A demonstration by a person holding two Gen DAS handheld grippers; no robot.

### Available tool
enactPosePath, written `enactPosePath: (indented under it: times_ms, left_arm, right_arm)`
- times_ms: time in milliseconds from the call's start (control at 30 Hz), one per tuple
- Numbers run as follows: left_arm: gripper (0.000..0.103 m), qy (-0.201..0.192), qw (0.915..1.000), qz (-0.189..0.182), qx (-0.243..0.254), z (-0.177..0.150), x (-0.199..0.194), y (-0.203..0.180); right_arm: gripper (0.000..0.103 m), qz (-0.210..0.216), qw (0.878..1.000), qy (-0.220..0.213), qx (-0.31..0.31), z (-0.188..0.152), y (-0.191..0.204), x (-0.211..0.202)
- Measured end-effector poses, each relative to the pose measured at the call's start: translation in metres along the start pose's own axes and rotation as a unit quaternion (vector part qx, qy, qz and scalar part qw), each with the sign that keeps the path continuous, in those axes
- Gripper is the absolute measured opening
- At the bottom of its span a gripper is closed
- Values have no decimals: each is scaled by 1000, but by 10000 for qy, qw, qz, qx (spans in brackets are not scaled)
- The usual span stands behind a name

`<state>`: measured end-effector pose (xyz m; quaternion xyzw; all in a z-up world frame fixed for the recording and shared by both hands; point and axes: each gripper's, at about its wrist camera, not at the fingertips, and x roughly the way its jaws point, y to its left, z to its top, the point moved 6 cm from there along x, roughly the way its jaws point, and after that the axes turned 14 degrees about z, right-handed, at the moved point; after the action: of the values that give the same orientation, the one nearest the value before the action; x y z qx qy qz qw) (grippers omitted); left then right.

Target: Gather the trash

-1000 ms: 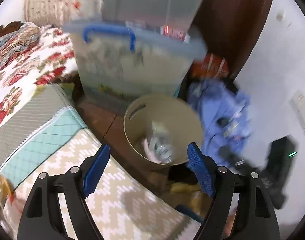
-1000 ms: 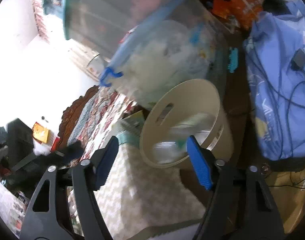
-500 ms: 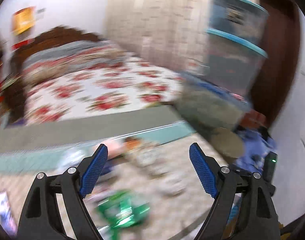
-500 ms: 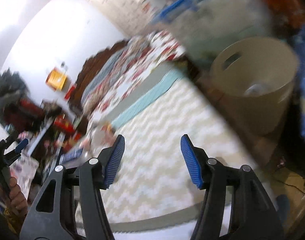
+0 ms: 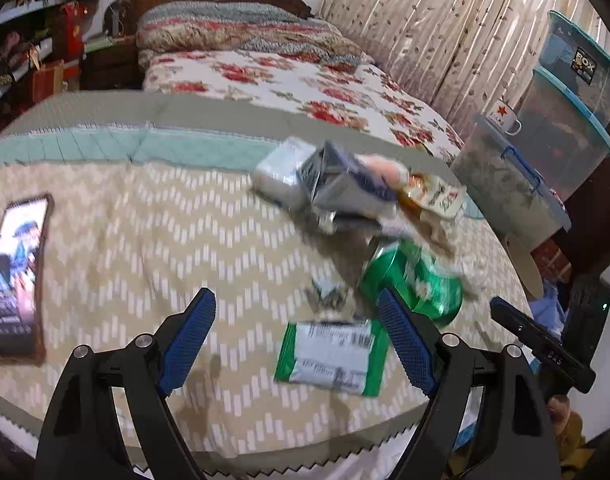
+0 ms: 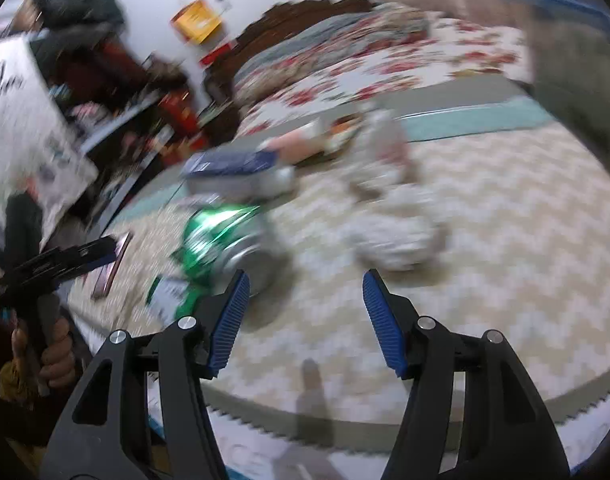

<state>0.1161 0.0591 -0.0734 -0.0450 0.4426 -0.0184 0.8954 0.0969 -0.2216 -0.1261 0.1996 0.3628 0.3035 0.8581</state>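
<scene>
The bed (image 5: 265, 80) fills both views, laid with a floral quilt at the far end and a beige chevron blanket (image 5: 125, 240) over the near part. Beside its right edge stand stacked clear storage bins (image 5: 565, 120); the top bin carries a dark label reading "BOX", with smaller print too fine to read. A white mug (image 5: 503, 114) with a red star sits on the lid of the lowest bin. Only a sliver of the tan waste basket (image 5: 525, 268) shows past the edge of the bed.

The trash lies grouped on the blanket, right of centre. The largest item is a silver and blue carton (image 5: 345, 184), tilted, touching a pale plastic packet (image 5: 281, 168) on its left and an orange-and-white wrapper (image 5: 433, 196) on its right; the wrapper's print is blurred. Nearer lies a green crushed can (image 5: 413, 280), lettering smeared by motion. Nearest is a flat green and white pouch (image 5: 333, 356) with barcode labels, text illegible. A small foil scrap (image 5: 325, 298) rests between can and pouch. A phone (image 5: 17, 276) lies well apart at the left, screen lit.

The left claw (image 5: 295, 344) hangs with jaws spread wide, gripping nothing, above the pouch. The right claw (image 6: 305, 320) is likewise spread and empty, over bare blanket near the can (image 6: 217, 240); its view is heavily blurred, and the crumpled white mass (image 6: 393, 232) ahead of it cannot be identified.
</scene>
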Motion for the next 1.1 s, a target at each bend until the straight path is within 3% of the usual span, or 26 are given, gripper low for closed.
enactPosePath:
  times_ms: [133, 233, 467, 733, 767, 833, 867, 900, 933, 967, 1033, 1100]
  left_arm:
    - [80, 168, 9995, -253, 45, -20, 14, 5]
    - [80, 280, 9988, -399, 77, -29, 25, 3]
    - [83, 393, 9964, -753, 51, -40, 40, -4]
    - [84, 246, 9971, -704, 151, -45, 40, -11]
    - [84, 225, 9973, -676, 189, -46, 40, -13]
    - [64, 197, 9973, -628, 337, -48, 40, -19]
    - [59, 185, 9973, -595, 392, -49, 40, -21]
    - [44, 186, 9972, -579, 441, -50, 41, -23]
    - [27, 249, 9965, -642, 477, -52, 43, -26]
    - [21, 283, 9963, -665, 474, -53, 44, -27]
    - [13, 313, 9959, -715, 449, -53, 46, -29]
    - [12, 270, 9958, -756, 429, -52, 44, -30]
  right_arm:
    - [62, -12, 9985, 404, -365, -9, 28, 27]
    - [71, -88, 9968, 540, -589, -8, 40, 37]
    - [75, -243, 9911, 517, -1203, 39, 67, 56]
    - [74, -355, 9756, 1169, -1825, 63, 87, 131]
    - [63, -366, 9738, 1276, -1844, 62, 86, 139]
    - [39, -356, 9717, 1398, -1869, 59, 86, 146]
    - [25, -300, 9724, 1352, -1877, 61, 88, 145]
    - [18, -247, 9738, 1278, -1866, 62, 89, 140]
    - [17, -225, 9752, 1153, -1875, 64, 92, 133]
    - [16, -229, 9760, 1011, -1915, 65, 94, 126]
    - [14, -225, 9762, 683, -2045, 70, 103, 107]
    - [14, -179, 9770, 349, -2095, 75, 108, 82]
